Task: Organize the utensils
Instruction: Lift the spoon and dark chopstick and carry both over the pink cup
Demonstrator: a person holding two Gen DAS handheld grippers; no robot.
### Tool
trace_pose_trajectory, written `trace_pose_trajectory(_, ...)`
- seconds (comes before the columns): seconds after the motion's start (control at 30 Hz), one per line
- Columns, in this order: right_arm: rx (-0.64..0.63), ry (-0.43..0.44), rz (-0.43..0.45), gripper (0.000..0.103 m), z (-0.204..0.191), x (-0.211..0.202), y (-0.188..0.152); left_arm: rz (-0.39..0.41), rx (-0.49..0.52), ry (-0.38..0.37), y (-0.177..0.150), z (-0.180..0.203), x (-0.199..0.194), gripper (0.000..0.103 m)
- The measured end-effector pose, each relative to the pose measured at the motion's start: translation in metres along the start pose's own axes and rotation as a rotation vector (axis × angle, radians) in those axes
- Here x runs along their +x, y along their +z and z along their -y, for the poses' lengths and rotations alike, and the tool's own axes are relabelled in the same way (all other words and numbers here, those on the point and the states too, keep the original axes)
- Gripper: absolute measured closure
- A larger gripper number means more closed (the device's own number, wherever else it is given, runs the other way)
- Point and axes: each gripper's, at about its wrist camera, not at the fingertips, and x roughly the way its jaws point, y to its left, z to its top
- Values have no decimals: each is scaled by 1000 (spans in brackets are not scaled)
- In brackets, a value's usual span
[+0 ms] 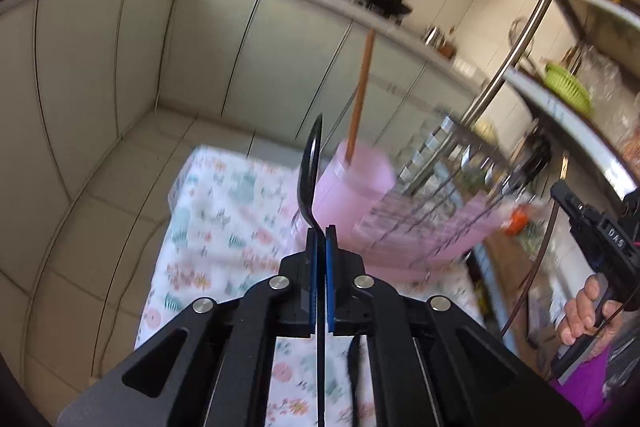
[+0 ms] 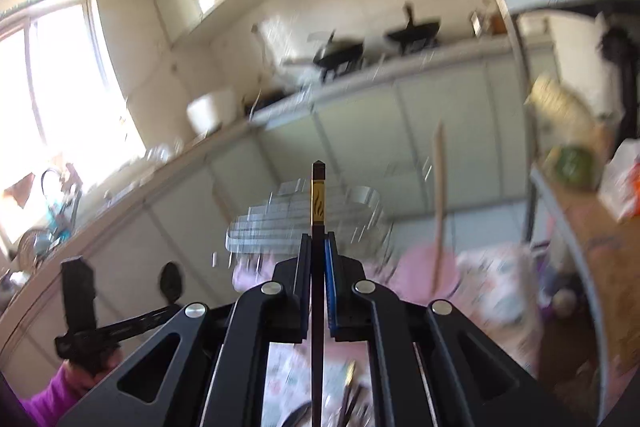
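Below me, the white floral-print tablecloth (image 1: pixel 216 219) carries a translucent pink plastic cup (image 1: pixel 352 183) with one brown wooden chopstick (image 1: pixel 362 91) standing in it, beside a blurred metal wire rack (image 1: pixel 452 155). My left gripper (image 1: pixel 321 235) is clamped on the handle of a glossy black spoon (image 1: pixel 310 167), bowl upward near the cup. My right gripper (image 2: pixel 319 239) pinches a dark chopstick with a gold band (image 2: pixel 318 199), tip raised.

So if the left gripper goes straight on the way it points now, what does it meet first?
Probably the pink cup, just ahead and slightly right of the black spoon held in the left gripper; blur leaves depth unclear.
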Motion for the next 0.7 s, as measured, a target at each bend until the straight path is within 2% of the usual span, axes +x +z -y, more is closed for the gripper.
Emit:
trace_pose_trajectory(0.1,-18,-54,110,97,4,-20,25,119,6,-25,24,17,-19,100)
trace_pose_trajectory(0.23,-54,-125,237,97,7,-34,44,227,28,-36,50,39,-30,101)
trace_pose_trajectory(0.5,-93,-167,417,97,16,-32,87,396,70,-24,91,72,-21,101)
trace_pose_trajectory(0.6,-152,-221,455,97,14,-14,90,443,56,-17,102,75,-7,101)
trace_pose_trajectory(0.7,-157,-235,439,97,23,6,89,473,51,-8,105,76,2,101)
